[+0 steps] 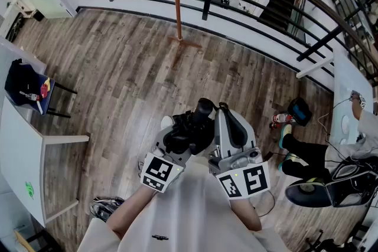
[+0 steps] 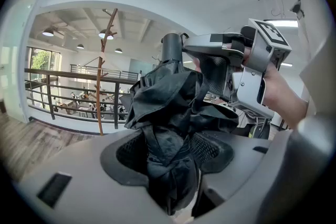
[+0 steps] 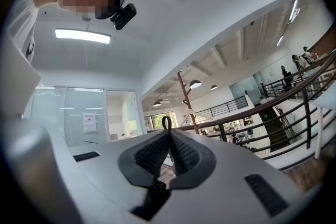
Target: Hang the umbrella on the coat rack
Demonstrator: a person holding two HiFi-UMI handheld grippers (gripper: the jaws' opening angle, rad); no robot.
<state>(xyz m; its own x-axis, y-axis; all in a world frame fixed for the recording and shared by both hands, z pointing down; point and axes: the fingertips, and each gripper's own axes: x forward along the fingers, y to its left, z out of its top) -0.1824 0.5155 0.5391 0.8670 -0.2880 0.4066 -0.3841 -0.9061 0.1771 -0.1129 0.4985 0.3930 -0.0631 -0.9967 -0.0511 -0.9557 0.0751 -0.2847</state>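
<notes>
While the coat rack (image 1: 177,3) stands well apart from both hands, the folded black umbrella (image 2: 168,97) sits bunched in the left gripper (image 2: 170,147), whose jaws are clamped wide on the fabric. Equally far from the rack, the right gripper (image 3: 167,138) is pinched tight on a thin black loop (image 3: 166,122), probably the umbrella's strap.
</notes>
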